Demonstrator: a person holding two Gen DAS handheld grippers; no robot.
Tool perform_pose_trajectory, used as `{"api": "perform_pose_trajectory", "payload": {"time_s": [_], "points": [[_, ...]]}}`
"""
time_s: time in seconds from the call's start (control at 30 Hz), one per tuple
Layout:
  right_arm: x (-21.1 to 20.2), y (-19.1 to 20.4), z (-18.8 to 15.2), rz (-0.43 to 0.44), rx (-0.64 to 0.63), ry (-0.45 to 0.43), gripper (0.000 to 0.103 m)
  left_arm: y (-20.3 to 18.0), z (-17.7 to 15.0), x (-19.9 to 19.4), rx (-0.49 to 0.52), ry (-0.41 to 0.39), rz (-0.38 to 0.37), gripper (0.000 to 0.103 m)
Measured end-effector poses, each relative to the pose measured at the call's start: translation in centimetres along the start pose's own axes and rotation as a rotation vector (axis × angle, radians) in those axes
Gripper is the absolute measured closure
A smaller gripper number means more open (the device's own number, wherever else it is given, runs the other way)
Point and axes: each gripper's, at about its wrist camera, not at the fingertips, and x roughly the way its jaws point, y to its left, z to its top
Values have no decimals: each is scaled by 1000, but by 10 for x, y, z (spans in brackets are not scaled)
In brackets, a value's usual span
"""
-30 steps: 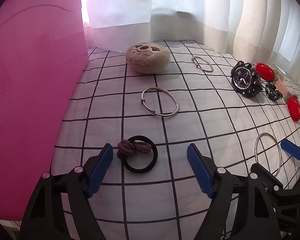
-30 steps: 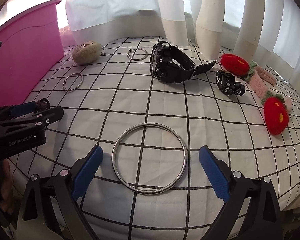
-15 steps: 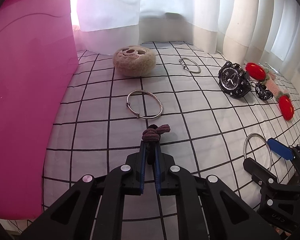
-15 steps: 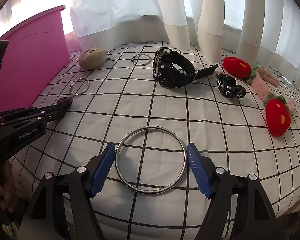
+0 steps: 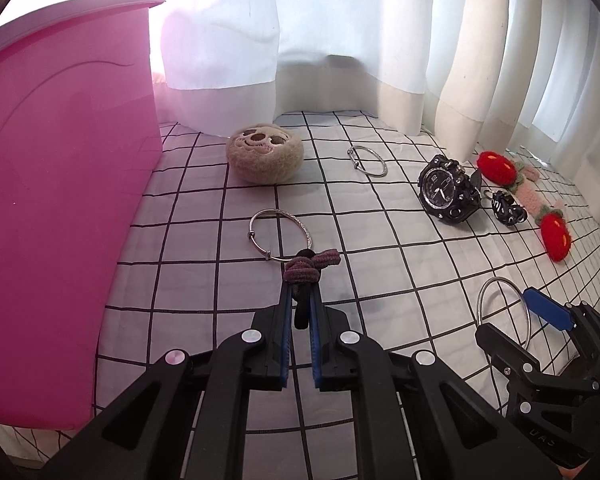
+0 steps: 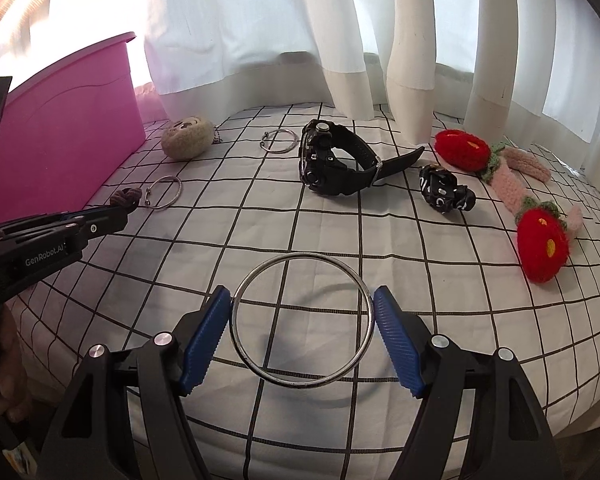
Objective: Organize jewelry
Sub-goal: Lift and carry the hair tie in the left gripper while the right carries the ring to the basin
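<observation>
My left tongs (image 5: 299, 312) clench the hair tie (image 5: 306, 270); my right tongs (image 6: 302, 330) grasp the big ring (image 6: 301, 319). The pink bin (image 5: 60, 200) stands at ten o'clock, nearer my left.

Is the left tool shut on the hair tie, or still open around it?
Shut on it. The left tool has its blue pads pinched on the black hair tie, whose mauve knot sticks out past the tips.

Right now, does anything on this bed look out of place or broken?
Nothing looks broken. One oddity: the watch lies tipped on its side, strap end trailing. The bangles and hair tie look intact.
</observation>
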Motion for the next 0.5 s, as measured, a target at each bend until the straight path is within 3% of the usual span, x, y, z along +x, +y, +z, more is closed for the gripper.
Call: {"api": "perform_pose_trajectory", "payload": {"time_s": [0.5], "points": [[-43, 3, 49, 53, -52, -114, 32, -9, 33, -61, -41, -96, 24, 95]]}}
